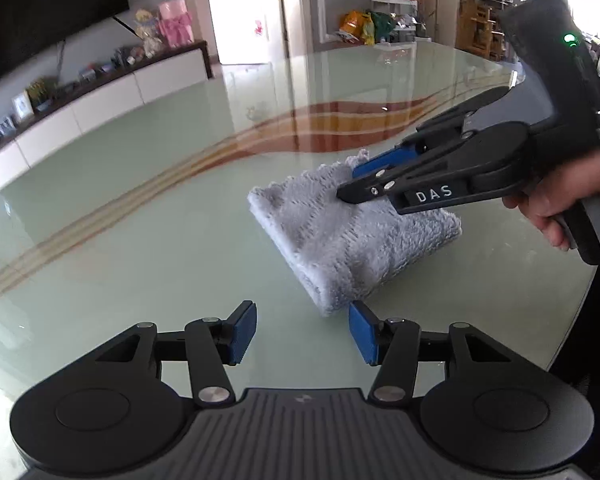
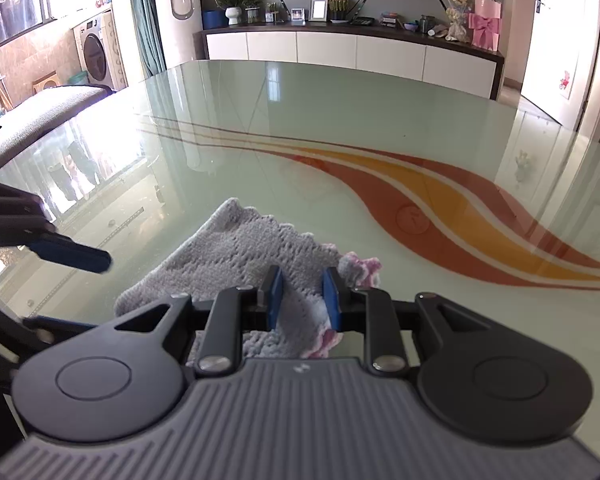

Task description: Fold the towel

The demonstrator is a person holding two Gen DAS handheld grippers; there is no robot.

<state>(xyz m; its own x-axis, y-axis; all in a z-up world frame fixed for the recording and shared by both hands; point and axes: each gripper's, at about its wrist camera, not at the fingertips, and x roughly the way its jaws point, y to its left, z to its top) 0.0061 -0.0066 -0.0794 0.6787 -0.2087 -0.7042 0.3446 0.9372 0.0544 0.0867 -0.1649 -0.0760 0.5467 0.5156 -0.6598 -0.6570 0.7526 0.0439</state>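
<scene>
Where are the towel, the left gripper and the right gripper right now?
towel [image 1: 352, 240]: left wrist view, top of fold.
left gripper [image 1: 302, 332]: left wrist view, between fingertips.
right gripper [image 2: 300, 298]: right wrist view, between fingertips.

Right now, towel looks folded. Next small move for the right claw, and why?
Probably lift the right claw straight off the towel: it sits open over the folded stack, gripping nothing. The left claw is open too, just short of the towel's near corner.

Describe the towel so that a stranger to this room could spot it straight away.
Start at the pale green glass table with orange and red swirls. Near the edge closest to the person lies the towel, a folded grey fluffy bundle with a scalloped edge and pink trim at one corner. It is the only soft thing on the glass, and the right tongs sit over it.
</scene>
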